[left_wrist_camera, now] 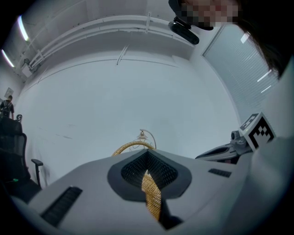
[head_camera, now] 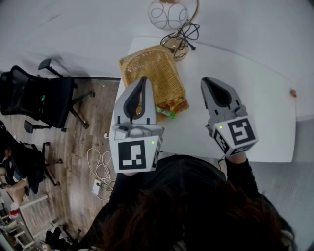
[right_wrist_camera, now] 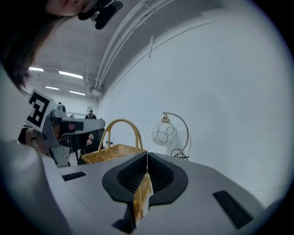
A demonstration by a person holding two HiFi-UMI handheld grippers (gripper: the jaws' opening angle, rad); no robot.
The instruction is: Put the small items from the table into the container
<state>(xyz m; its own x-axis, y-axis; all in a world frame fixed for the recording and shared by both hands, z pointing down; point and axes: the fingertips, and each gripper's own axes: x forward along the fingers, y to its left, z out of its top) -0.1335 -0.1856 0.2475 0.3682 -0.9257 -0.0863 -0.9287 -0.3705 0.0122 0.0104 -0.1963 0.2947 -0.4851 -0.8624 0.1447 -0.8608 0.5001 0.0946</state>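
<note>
A wicker basket (head_camera: pixel 147 66) stands at the far left of the white table (head_camera: pixel 265 103). My left gripper (head_camera: pixel 143 81) hovers over its left side. In the left gripper view this gripper (left_wrist_camera: pixel 148 153) is shut on a strip of the basket's wicker (left_wrist_camera: pixel 151 195), and the arched handle (left_wrist_camera: pixel 131 146) rises just beyond. My right gripper (head_camera: pixel 206 81) is above bare table to the basket's right. In the right gripper view it (right_wrist_camera: pixel 147 156) is shut on a thin yellow packet (right_wrist_camera: pixel 143 197), with the basket (right_wrist_camera: pixel 115 153) ahead to the left. An orange-and-green snack packet (head_camera: pixel 171 106) lies at the basket's near edge.
A wire-globe lamp (head_camera: pixel 168 14) and its tangled black cable (head_camera: pixel 184 34) sit at the table's far end. One small brown item (head_camera: pixel 293 92) lies at the right edge. Left of the table are a black office chair (head_camera: pixel 44 98) and wood floor with cords.
</note>
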